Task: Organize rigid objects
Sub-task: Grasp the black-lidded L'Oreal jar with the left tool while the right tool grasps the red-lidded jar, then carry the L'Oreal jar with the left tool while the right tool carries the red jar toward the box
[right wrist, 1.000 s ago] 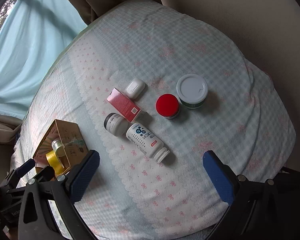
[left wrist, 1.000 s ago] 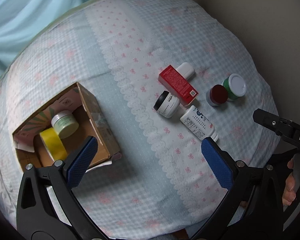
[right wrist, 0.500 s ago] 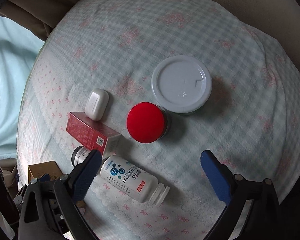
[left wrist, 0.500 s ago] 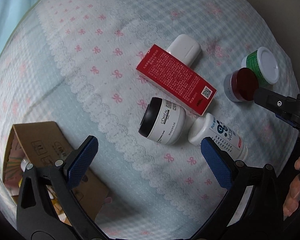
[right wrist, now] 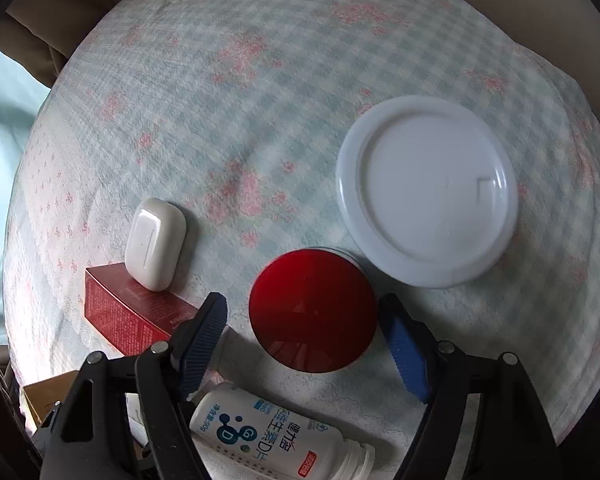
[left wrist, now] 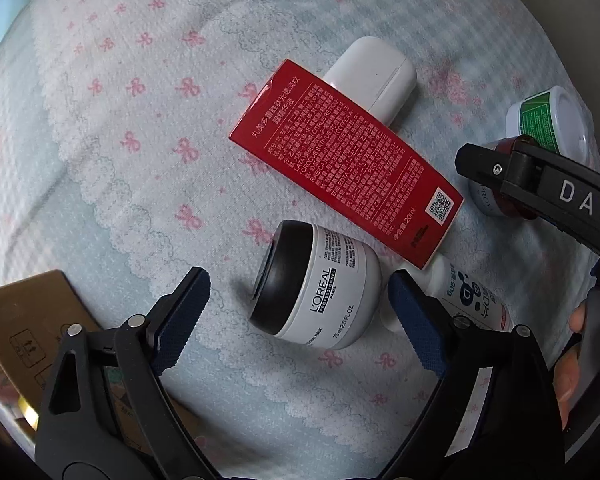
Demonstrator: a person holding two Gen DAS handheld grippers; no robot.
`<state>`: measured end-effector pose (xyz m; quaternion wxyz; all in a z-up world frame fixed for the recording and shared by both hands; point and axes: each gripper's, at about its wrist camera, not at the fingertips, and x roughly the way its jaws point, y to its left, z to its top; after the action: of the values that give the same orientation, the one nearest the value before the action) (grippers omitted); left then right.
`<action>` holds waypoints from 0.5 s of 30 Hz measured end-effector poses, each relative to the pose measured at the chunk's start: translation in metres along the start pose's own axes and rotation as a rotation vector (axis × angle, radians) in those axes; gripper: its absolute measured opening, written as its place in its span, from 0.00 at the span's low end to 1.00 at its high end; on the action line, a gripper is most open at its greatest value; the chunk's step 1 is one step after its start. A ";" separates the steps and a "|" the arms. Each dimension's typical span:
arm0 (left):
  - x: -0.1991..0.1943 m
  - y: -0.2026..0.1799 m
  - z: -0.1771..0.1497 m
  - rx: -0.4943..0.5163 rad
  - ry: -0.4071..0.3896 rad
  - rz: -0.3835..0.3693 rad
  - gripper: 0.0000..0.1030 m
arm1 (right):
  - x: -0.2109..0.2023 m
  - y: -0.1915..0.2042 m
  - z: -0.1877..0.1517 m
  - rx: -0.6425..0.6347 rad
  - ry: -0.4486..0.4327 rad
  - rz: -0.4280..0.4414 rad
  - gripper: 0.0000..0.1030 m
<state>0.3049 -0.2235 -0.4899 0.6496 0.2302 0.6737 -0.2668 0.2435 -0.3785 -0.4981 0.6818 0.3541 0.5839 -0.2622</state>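
In the left wrist view a white jar with a black lid (left wrist: pixel 320 288) lies on its side on the cloth. My left gripper (left wrist: pixel 298 292) straddles it and its jaws are closing, with gaps still showing beside the blue pads (left wrist: pixel 184 316). In the right wrist view a red-lidded jar (right wrist: pixel 314 312) stands upright between the pads of my right gripper (right wrist: pixel 302 308). Those jaws are closing too, with a gap at the left pad (right wrist: pixel 200 340). In the left wrist view the red-lidded jar (left wrist: pixel 482 196) is mostly hidden behind the right gripper's arm.
A red carton (left wrist: pixel 340 160) lies against a white earbud case (left wrist: pixel 372 76). A white vitamin bottle (right wrist: pixel 276 440) lies on its side near both grippers. A wide white-lidded jar (right wrist: pixel 426 190) stands beside the red one. A cardboard box (left wrist: pixel 28 320) sits at the lower left. A person's fingers (left wrist: pixel 584 360) show at the right.
Both grippers have come down close to the cloth and their jaws have narrowed. The left now frames the black-lidded jar, the right the red-lidded jar. The cardboard box has slipped to the frame's edge.
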 end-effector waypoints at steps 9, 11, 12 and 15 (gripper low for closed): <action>0.004 -0.009 0.009 0.027 0.006 -0.013 0.53 | 0.006 0.003 0.009 -0.035 0.006 -0.045 0.52; 0.005 -0.010 0.013 0.004 0.005 -0.024 0.53 | 0.007 0.000 0.013 -0.038 0.008 -0.044 0.52; 0.003 -0.010 0.009 -0.006 0.004 -0.029 0.53 | 0.005 -0.001 0.013 -0.039 0.008 -0.042 0.52; -0.002 -0.007 0.004 -0.014 -0.004 -0.019 0.53 | 0.003 -0.003 0.011 -0.044 0.011 -0.030 0.51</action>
<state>0.3035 -0.2314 -0.4879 0.6502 0.2184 0.6763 -0.2687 0.2483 -0.3889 -0.5012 0.6823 0.3319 0.5983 -0.2576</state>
